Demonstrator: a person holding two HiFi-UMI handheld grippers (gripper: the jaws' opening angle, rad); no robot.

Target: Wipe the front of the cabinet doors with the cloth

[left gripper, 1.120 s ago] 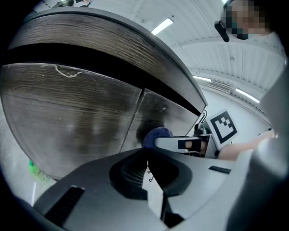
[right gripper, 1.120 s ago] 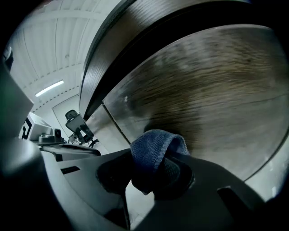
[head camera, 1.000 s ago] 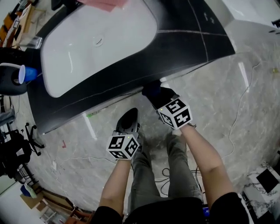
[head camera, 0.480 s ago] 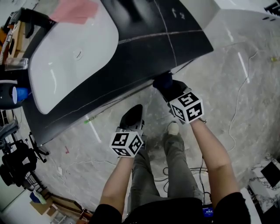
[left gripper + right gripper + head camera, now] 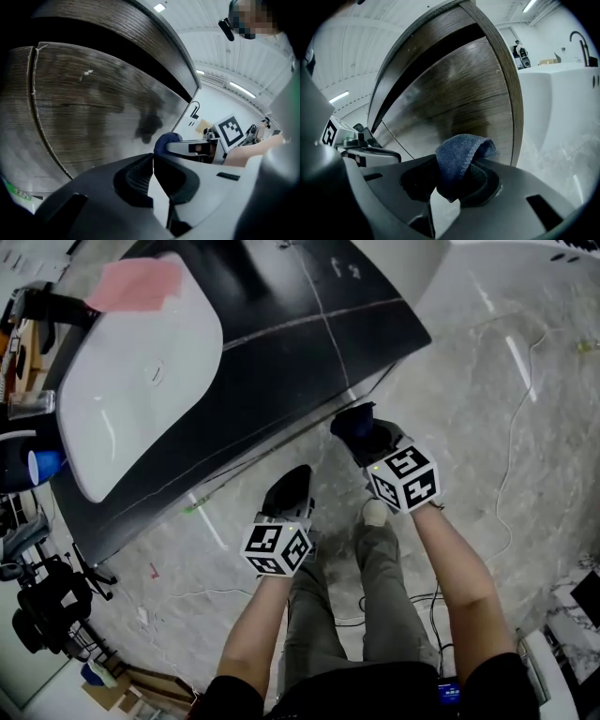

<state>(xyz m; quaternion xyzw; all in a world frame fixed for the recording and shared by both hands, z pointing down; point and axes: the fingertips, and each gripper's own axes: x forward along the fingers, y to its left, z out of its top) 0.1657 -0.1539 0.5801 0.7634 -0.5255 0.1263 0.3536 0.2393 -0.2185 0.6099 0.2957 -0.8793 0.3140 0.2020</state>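
Observation:
My right gripper [image 5: 361, 435] is shut on a dark blue cloth [image 5: 459, 157], which bulges up between the jaws. The cloth [image 5: 351, 420] sits just under the counter's front edge, close to the dark wood cabinet door [image 5: 454, 103]. Whether the cloth touches the door cannot be told. My left gripper [image 5: 289, 491] hangs lower and to the left, jaws shut with nothing between them [image 5: 153, 168]. It faces the left cabinet door [image 5: 93, 103], whose glossy wood shows a door seam [image 5: 35, 103]. From the left gripper view the blue cloth [image 5: 165, 140] shows beside the right gripper.
A black countertop [image 5: 309, 324] with a white sink basin [image 5: 131, 399] is above the doors. A pink cloth [image 5: 139, 282] lies on the basin's far rim. A blue cup [image 5: 45, 465] stands at the left. Cables [image 5: 511, 446] trail over the marble floor; the person's legs [image 5: 337, 615] stand below.
The head view has shifted, so the counter sits further up and left. My right gripper with the cloth has moved a little right along the cabinet front. The left gripper has barely moved.

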